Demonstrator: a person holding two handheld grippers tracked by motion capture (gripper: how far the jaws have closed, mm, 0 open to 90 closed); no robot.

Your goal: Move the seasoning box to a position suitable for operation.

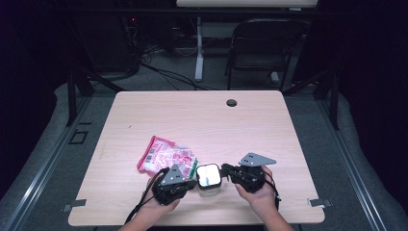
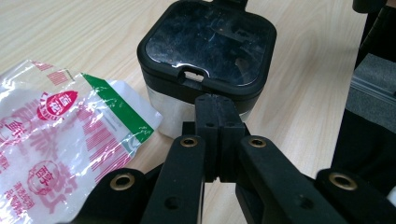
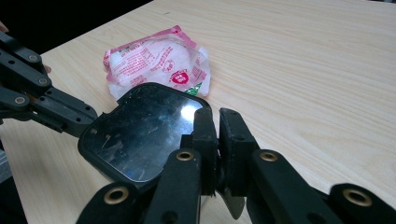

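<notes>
A: Quick one. Where was the container (image 1: 209,178)?

B: Near edge of the table (image 1: 144,115), right between the two sets of fingers. Small clear box with a glossy black lid (image 2: 208,42), closed flat.

A: Left gripper (image 2: 218,103)?

B: Jaws clenched together, nothing pinched between them. Tips sat at the lid's front rim, just under the little latch tab (image 2: 192,76). Whether they actually touched it, I couldn't tell.

A: Right gripper (image 3: 217,116)?

B: Nearly shut, thin gap left, tips over the lid's edge on the opposite side. Something pale showed low between the jaws, but I couldn't tell what, or whether it was gripped.

A: The bag?

B: Pink-and-white printed packet (image 1: 165,155) lay just beyond the left fingertips, one corner against the container's wall. Crinkly, soft film, untouched.

A: Handling?

B: I'd guess light and rigid: hard plastic, slick lid, so pads would skate on the top. It'd slide on the wood if pushed from one side only. Best hold: brace one wall or the hinge side with one gripper, hook the latch tab with the other. Don't squeeze the clear body hard, it may flex or crack.
</notes>
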